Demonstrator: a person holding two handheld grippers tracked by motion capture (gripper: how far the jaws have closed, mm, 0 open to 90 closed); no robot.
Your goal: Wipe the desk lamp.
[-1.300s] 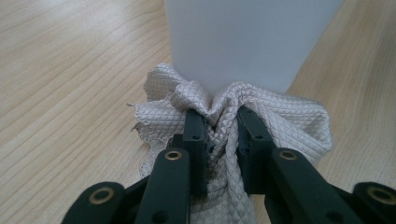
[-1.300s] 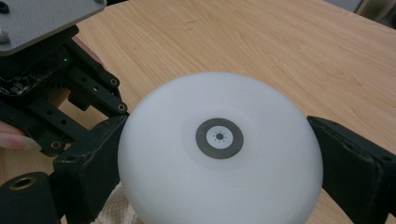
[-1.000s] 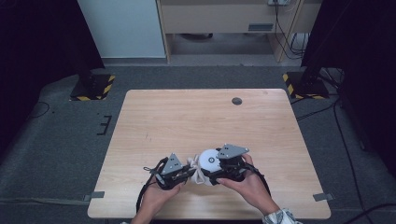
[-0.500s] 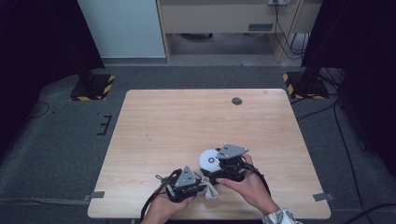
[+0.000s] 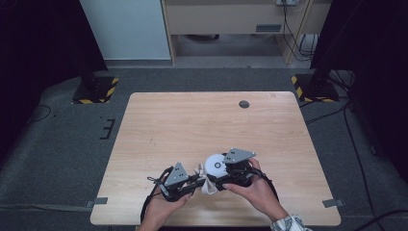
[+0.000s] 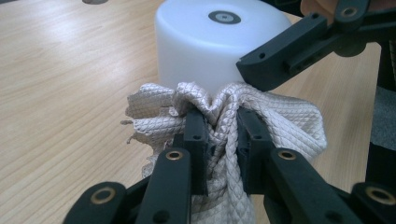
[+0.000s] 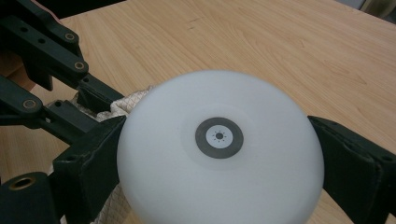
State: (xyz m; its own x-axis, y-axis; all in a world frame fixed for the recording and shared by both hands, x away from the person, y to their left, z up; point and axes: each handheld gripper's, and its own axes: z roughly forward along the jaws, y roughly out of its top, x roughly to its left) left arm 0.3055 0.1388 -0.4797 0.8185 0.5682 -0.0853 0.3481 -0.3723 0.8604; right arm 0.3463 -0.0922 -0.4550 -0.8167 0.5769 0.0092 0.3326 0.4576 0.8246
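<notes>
One ring mark tops cup [image 7: 219, 154], seemingly unlettered.

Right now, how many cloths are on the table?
1. The quilted beige cloth lies bunched near the table's front edge, pinched in the left tongs, against the white cup held by the right tongs. More could hide under the cup.

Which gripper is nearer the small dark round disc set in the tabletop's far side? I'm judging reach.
Right. The right gripper, gripping a white plastic cup, sits nearer that disc; the left gripper is farther back and leftward.
</notes>
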